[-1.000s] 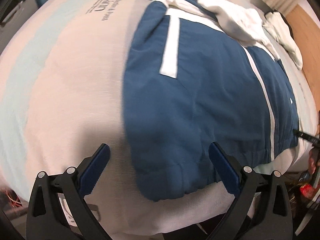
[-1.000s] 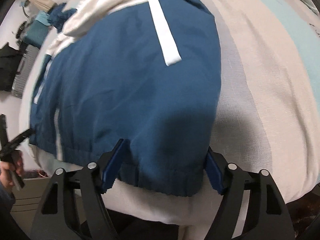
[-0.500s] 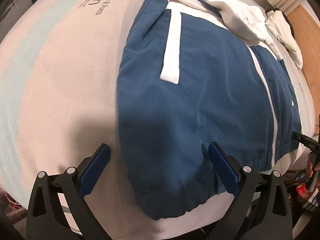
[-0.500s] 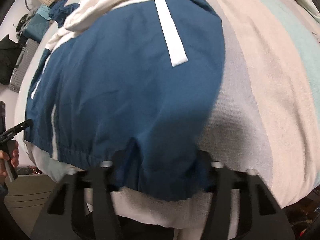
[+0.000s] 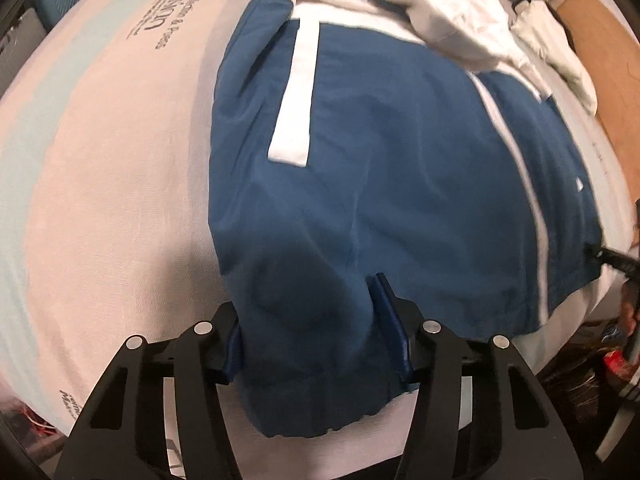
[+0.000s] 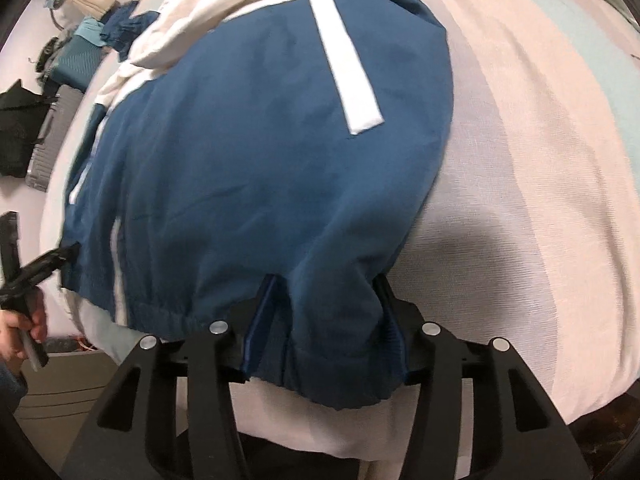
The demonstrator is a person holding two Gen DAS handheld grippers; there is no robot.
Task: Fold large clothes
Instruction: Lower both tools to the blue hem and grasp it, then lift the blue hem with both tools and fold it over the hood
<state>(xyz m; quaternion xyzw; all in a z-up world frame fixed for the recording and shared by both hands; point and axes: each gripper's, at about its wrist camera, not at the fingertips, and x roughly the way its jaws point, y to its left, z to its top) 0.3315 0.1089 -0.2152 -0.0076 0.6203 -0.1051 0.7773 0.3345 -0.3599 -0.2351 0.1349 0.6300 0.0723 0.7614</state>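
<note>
A large blue jacket (image 5: 380, 168) with white stripes and a white hood lies flat on the bed, hem towards me; it also fills the right wrist view (image 6: 256, 168). My left gripper (image 5: 310, 340) is partly closed around the hem at the jacket's left bottom corner, with cloth bunched between its blue pads. My right gripper (image 6: 326, 324) is likewise narrowed around the hem at the right bottom corner, the elastic edge gathered between its pads. Each gripper's black tip shows at the edge of the other view.
The bed (image 5: 104, 168) has a pale pink and light blue cover with printed lettering. White bedding (image 5: 560, 52) lies at the far right by a wooden headboard. A suitcase and dark clothes (image 6: 44, 128) sit on the floor left of the bed.
Both grippers moved forward onto the jacket's hem and their jaws closed in from wide open, gathering the bottom corners between the pads.
</note>
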